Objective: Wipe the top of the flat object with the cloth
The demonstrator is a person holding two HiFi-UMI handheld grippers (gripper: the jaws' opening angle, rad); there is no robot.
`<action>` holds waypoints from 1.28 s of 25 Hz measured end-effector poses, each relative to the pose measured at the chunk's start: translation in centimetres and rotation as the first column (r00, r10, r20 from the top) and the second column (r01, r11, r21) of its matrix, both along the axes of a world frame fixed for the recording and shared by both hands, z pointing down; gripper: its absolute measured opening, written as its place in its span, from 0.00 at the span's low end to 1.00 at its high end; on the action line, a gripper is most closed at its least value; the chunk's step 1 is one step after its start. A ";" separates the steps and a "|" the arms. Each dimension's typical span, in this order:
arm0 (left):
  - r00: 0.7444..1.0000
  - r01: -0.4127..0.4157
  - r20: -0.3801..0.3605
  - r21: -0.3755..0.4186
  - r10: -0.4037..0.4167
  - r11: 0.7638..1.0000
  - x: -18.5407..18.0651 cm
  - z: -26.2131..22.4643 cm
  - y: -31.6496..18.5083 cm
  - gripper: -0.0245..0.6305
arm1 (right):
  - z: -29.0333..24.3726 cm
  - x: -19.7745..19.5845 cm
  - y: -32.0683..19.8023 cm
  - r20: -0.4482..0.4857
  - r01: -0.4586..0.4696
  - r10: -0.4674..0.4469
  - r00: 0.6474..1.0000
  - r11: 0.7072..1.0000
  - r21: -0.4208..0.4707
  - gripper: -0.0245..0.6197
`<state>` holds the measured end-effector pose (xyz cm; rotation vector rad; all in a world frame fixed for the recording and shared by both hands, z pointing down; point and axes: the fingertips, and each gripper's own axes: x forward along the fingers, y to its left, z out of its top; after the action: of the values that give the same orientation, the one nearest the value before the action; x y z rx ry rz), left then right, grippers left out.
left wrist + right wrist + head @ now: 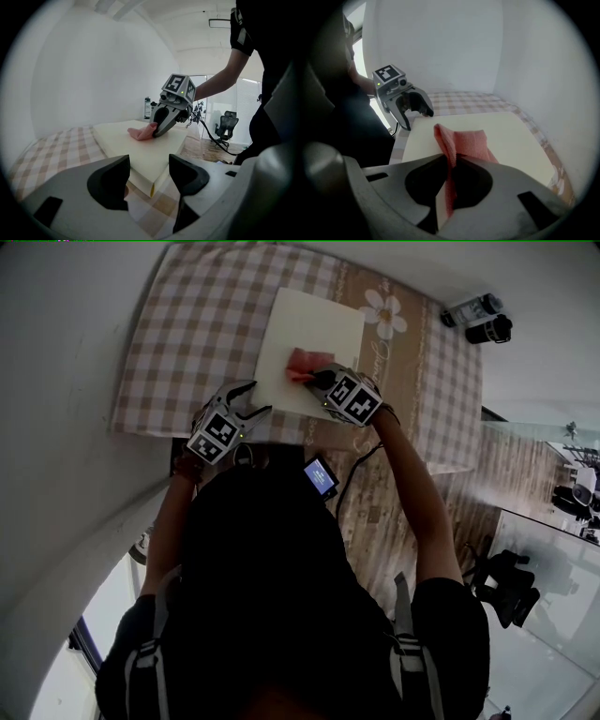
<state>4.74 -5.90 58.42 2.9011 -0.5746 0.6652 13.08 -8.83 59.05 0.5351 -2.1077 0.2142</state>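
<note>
Right gripper [322, 381] pinches pink cloth [302, 365] down onto cream foam slab [314, 320] on checked cover [187, 343], seemingly mid-wipe; left gripper [255, 397], jaws spread and empty, sits at slab's near corner, probably to steady it.

- Checked cover [187, 343] in beige and white squares, with a white daisy print [385, 312] on a plain tan band.
- Two bottles [478, 317], side by side, just past the cover's far right corner.
- Wood-plank floor [375, 521].
- Black office chair [506, 585] at the right, well apart from the cover.
- Small lit blue screen [321, 476] near the cover's near edge.
- White wall [56, 381] along the left.
</note>
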 end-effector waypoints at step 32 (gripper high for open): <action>1.000 -0.018 -0.012 -0.002 0.018 1.000 0.1 -0.2 0.0 0.46 | -1.2 -2.6 7.7 0.199 -0.048 0.038 0.979 0.998 0.042 0.07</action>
<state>4.80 -5.86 58.19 2.9094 -0.5468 0.6495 10.47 -1.18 57.84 0.6086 -2.3011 0.2528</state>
